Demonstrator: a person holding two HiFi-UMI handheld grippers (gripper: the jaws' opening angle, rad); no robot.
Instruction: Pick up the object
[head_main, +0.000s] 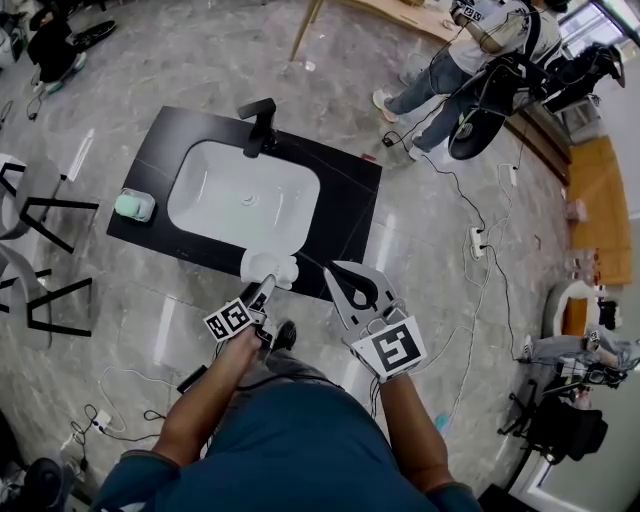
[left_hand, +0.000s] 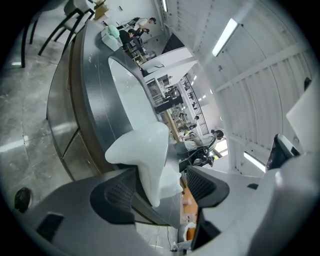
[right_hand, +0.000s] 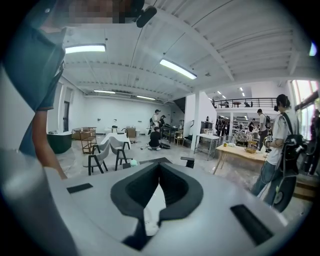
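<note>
White moulded object (head_main: 268, 268) lies at the lower, front edge of a black countertop (head_main: 150, 150), just left of frame centre in the head view. Its long axis runs left to right along that edge. In the left gripper view the object (left_hand: 145, 155) flares wide toward the upper left and tapers to a narrow end that points down between the jaws.

The left gripper (head_main: 263, 292) reaches up to it from below. In its own view the left gripper (left_hand: 162, 180) has one jaw on each side of the narrow end. The pad at frame left is against the object, and a thin gap shows before the pad at frame right, so the jaws are parted and not clamped.

The right gripper (head_main: 335, 270) hovers just right of the object, over the counter's lower right corner. In its own view the right gripper (right_hand: 160, 167) has its jaw tips pressed together with nothing between them.

A white sink basin (head_main: 220, 190) fills the middle of the countertop, above the object. A black faucet (head_main: 260, 125) stands at its upper rim. A pale green block (head_main: 134, 205) sits at the counter's left end.

The countertop rests on a grey marble floor (head_main: 420, 250) strewn with cables. A person (head_main: 470, 60) stands at the upper right.
</note>
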